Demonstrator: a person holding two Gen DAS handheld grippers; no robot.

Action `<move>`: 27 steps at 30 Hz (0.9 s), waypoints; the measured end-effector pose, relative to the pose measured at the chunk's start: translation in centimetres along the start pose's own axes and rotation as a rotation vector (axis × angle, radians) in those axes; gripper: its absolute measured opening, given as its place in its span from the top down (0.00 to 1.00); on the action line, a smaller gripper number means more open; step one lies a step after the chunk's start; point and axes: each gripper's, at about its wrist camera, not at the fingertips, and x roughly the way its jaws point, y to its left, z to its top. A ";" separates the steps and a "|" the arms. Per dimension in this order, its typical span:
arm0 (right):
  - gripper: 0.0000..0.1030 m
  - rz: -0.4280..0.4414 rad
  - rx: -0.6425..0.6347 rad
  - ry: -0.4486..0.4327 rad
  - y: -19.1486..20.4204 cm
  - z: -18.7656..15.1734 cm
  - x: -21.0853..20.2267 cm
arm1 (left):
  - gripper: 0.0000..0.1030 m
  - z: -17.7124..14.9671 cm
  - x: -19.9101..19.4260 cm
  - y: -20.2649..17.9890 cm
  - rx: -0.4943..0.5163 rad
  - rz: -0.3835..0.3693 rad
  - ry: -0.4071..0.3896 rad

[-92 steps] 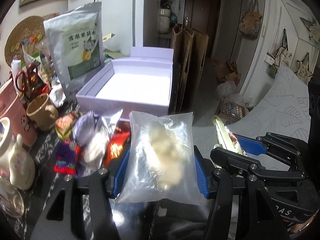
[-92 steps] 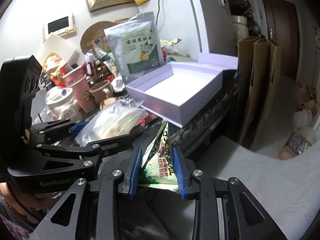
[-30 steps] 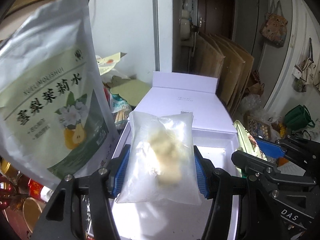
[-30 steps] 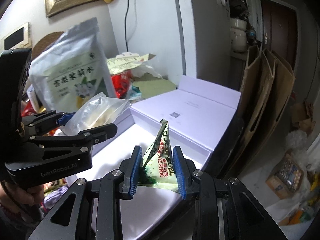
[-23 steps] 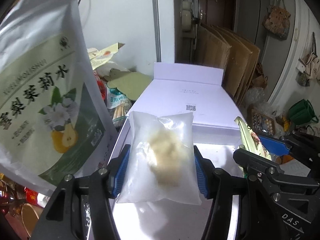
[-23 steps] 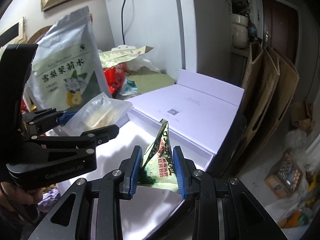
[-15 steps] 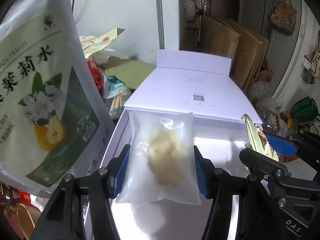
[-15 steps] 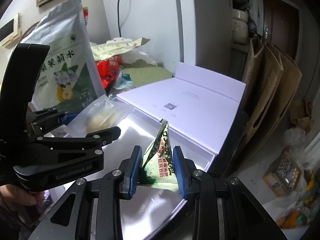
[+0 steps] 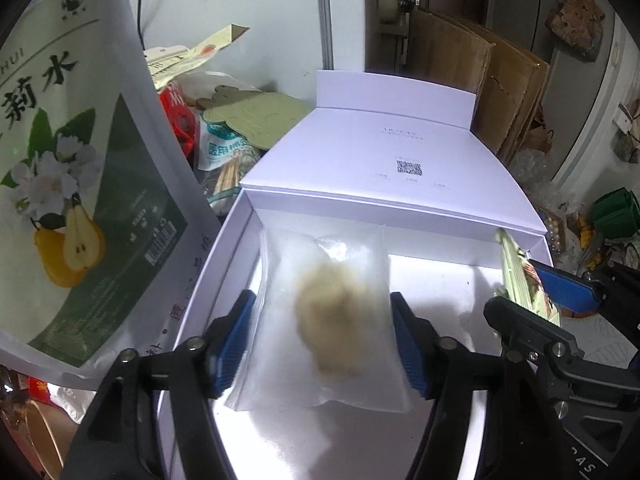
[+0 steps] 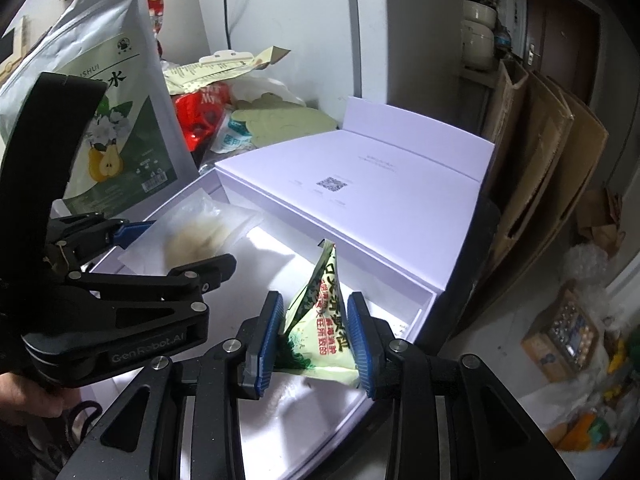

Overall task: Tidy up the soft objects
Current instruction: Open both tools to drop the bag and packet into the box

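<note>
My left gripper (image 9: 323,338) is over the open lilac box (image 9: 236,224), with a clear plastic bag (image 9: 326,320) holding a pale soft lump between its fingers; the bag looks blurred and the fingers stand slightly wider than it. My right gripper (image 10: 316,334) is shut on a green-and-white triangular packet (image 10: 324,320) and holds it above the box's right part (image 10: 416,304). The left gripper (image 10: 176,248) and its bag (image 10: 196,236) show in the right wrist view. The right gripper (image 9: 532,292) with the packet (image 9: 516,272) shows in the left wrist view.
The box's lid (image 9: 400,164) lies folded back behind it. A large silver tea pouch (image 9: 72,200) with a pear picture stands left of the box. Packets and a green cardboard shape (image 9: 256,116) lie behind. Flattened cartons (image 10: 532,152) lean at the right, floor below.
Both grippers moved forward and down over the box. The left fingers have opened a little and the clear bag is sinking toward the box floor. The right gripper still holds its packet.
</note>
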 end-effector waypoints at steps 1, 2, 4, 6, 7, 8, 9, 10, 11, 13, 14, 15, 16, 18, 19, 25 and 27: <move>0.66 0.000 0.001 0.002 0.0 0.0 0.0 | 0.27 0.0 -0.1 0.0 0.002 0.011 -0.007; 0.63 0.000 0.002 0.004 -0.1 0.0 -0.1 | 0.25 0.1 -0.3 0.0 0.004 0.022 -0.013; 0.56 -0.004 0.003 0.001 0.0 -0.1 -0.3 | 0.22 0.1 -0.8 0.1 0.002 0.035 -0.023; 0.56 -0.015 0.007 -0.003 0.0 -0.1 -0.6 | 0.22 0.2 -1.2 0.3 -0.010 0.036 -0.027; 0.56 -0.016 0.010 -0.006 -0.1 -0.1 -0.7 | 0.22 0.3 -1.3 0.4 -0.014 0.039 -0.027; 0.56 -0.017 0.014 -0.009 -0.1 -0.1 -1.0 | 0.22 0.3 -1.5 0.4 -0.017 0.041 -0.027; 0.56 -0.020 0.017 -0.012 -0.1 0.0 -1.1 | 0.22 0.2 -1.7 0.5 -0.020 0.041 -0.030; 0.56 -0.023 0.018 -0.014 -0.1 0.0 -1.3 | 0.22 0.2 -2.1 0.6 -0.025 0.039 -0.037; 0.56 -0.025 0.018 -0.017 -0.1 0.1 -1.6 | 0.22 0.2 -2.3 0.6 -0.028 0.037 -0.043; 0.56 -0.026 0.017 -0.026 0.1 0.2 -2.1 | 0.22 0.1 -3.0 0.8 -0.034 0.033 -0.052; 0.56 -0.024 0.018 -0.032 0.2 0.2 -2.5 | 0.22 0.0 -3.4 0.9 -0.038 0.027 -0.055; 0.56 -0.023 0.018 -0.037 0.3 0.3 -2.7 | 0.22 0.0 -4.0 1.0 -0.041 0.025 -0.064; 0.56 -0.023 0.016 -0.044 0.4 0.4 -3.1 | 0.22 -0.1 -4.3 1.0 -0.043 0.027 -0.070; 0.56 -0.030 0.015 -0.053 0.7 0.5 -3.7 | 0.22 -0.2 -5.5 1.1 -0.045 0.031 -0.091; 0.56 -0.032 0.015 -0.058 0.8 0.5 -4.0 | 0.22 -0.2 -5.9 1.1 -0.045 0.032 -0.098; 0.56 -0.030 0.010 -0.112 1.9 0.5 -7.1 | 0.22 -0.8 -9.6 1.2 -0.046 0.041 -0.163; 0.56 -0.033 0.006 -0.130 2.4 0.4 -8.2 | 0.22 -1.0 -10.9 1.3 -0.049 0.045 -0.185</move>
